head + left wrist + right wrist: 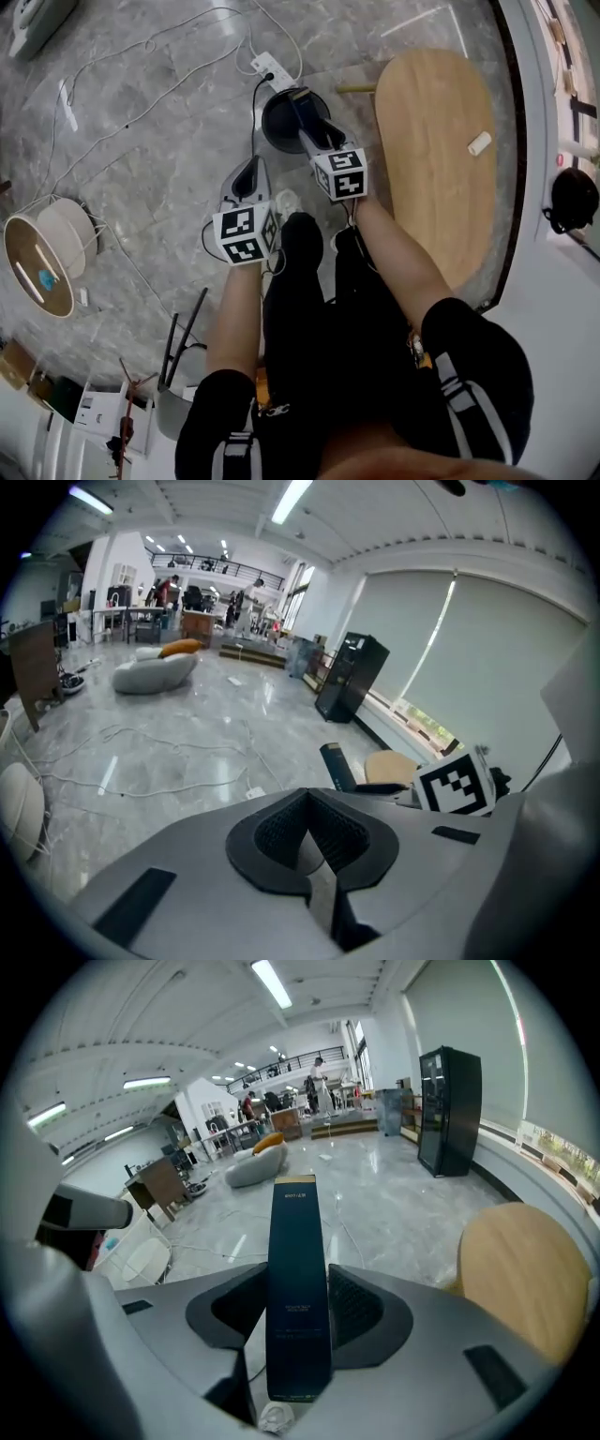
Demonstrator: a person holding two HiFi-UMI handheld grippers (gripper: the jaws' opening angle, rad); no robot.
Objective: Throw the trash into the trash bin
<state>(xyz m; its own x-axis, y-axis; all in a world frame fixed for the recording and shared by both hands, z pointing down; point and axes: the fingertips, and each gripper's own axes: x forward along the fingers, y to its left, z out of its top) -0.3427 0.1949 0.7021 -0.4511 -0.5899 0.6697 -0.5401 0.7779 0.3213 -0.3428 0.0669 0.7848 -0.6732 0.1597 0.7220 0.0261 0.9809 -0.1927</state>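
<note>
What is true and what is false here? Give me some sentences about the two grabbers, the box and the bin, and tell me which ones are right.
1. The right gripper is holding a long dark blue box. True.
2. The left gripper is holding a bottle. False: its jaws are together with nothing between them.
3. In the head view, the box is over the round black bin. True.
4. The wooden table has nothing on it. False: a small white thing lies on it.
</note>
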